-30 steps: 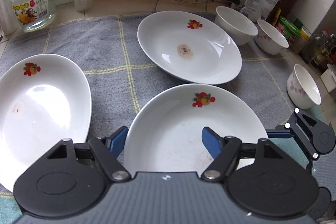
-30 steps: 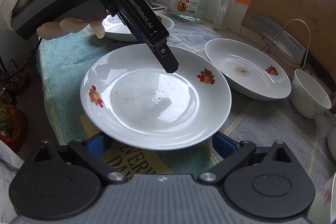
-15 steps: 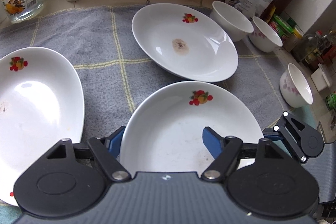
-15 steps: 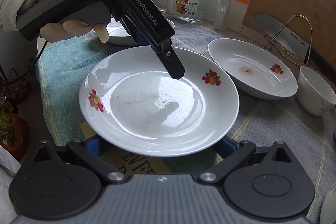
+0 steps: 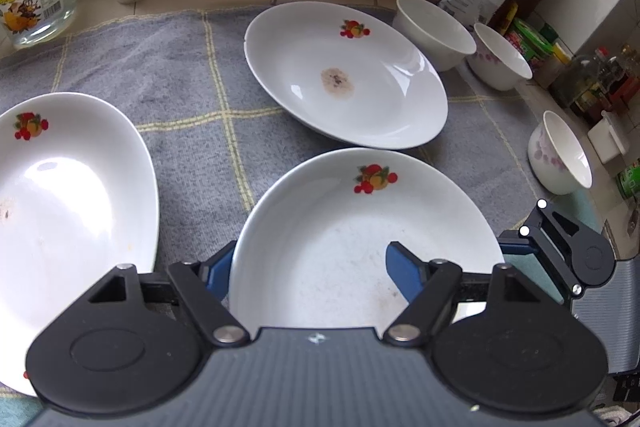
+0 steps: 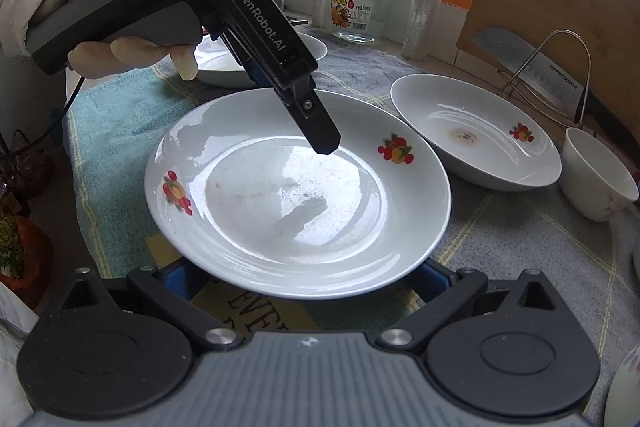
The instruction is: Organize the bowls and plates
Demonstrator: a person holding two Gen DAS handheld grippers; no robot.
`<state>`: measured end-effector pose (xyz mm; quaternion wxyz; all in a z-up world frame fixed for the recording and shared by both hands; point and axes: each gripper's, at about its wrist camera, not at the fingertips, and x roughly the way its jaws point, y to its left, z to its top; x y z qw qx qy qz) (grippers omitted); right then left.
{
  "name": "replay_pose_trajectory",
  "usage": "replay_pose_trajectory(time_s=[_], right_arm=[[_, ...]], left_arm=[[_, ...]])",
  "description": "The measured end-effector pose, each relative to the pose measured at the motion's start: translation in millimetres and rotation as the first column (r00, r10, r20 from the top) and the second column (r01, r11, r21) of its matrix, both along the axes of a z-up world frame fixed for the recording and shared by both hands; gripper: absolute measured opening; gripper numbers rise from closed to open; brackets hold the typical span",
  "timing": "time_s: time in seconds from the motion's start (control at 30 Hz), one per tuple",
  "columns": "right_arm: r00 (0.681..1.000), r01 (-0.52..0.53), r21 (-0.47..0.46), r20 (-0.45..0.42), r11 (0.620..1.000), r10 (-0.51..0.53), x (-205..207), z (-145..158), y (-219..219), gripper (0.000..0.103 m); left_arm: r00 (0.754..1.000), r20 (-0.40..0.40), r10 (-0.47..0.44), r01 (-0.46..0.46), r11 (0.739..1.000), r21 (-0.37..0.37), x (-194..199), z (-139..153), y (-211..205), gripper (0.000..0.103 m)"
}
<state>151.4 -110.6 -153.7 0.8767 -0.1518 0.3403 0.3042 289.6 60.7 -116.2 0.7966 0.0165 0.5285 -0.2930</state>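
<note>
I've got the near plate [image 5: 360, 227] under both tools now, and nothing is stacked yet, as far as I can see. My left gripper [image 5: 310, 267] straddles its rim: one blue pad sits outside the edge, the other over the inner slope, jaws part open, and whether the pads actually pinch the rim I cannot tell. My right gripper [image 6: 304, 279] has its blue fingers [image 6: 182, 277] tucked under the plate's near edge and spread wide; gripping or merely below it, I cannot tell that either.

The stained plate [image 5: 344, 75] lies apart on the grey checked towel [image 5: 192, 67], the third plate [image 5: 72, 219] off to the left, also on its own. Three bowls sit singly along the right: a plain white bowl [image 5: 434, 31], a flowered bowl [image 5: 502, 57] beside it, another flowered bowl [image 5: 560, 155] nearer me. So I'd say all the gathering is left to do.

Writing: "GenRobot.AI" runs along the left tool's body in the right wrist view, "SUPOR" on the cleaver [image 6: 532, 67] at the board, and "EVE" peeks out from the cloth below the plate. The glass jar [image 6: 362, 7] label is too small to read.
</note>
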Motion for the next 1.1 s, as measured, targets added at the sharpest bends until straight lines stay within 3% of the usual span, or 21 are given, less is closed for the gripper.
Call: replay_pose_trajectory(time_s=[0.3,0.6,0.87,1.1], right_arm=[[0.999,-0.036,0.024,-0.009,0.999,0.037,1.2,-1.6,-3.7,0.103],[1.0,-0.019,0.013,0.001,1.0,0.019,-3.6,-0.3,-1.4,0.103],[1.0,-0.009,0.02,-0.005,1.0,0.009,-4.1,0.9,-3.0,0.103],[1.0,-0.008,0.022,-0.001,1.0,0.008,-4.0,-1.1,1.0,0.103]], left_arm=[[0.996,-0.088,-0.031,0.024,0.997,-0.069,12.9,-1.1,10.6,0.075],[0.989,-0.091,-0.12,0.123,0.992,0.021,15.7,2.6,-5.8,0.074],[0.989,-0.084,-0.12,0.122,0.992,0.02,15.2,2.7,-5.7,0.074],[0.99,-0.103,-0.095,0.093,0.995,-0.026,20.5,-0.2,-0.5,0.074]])
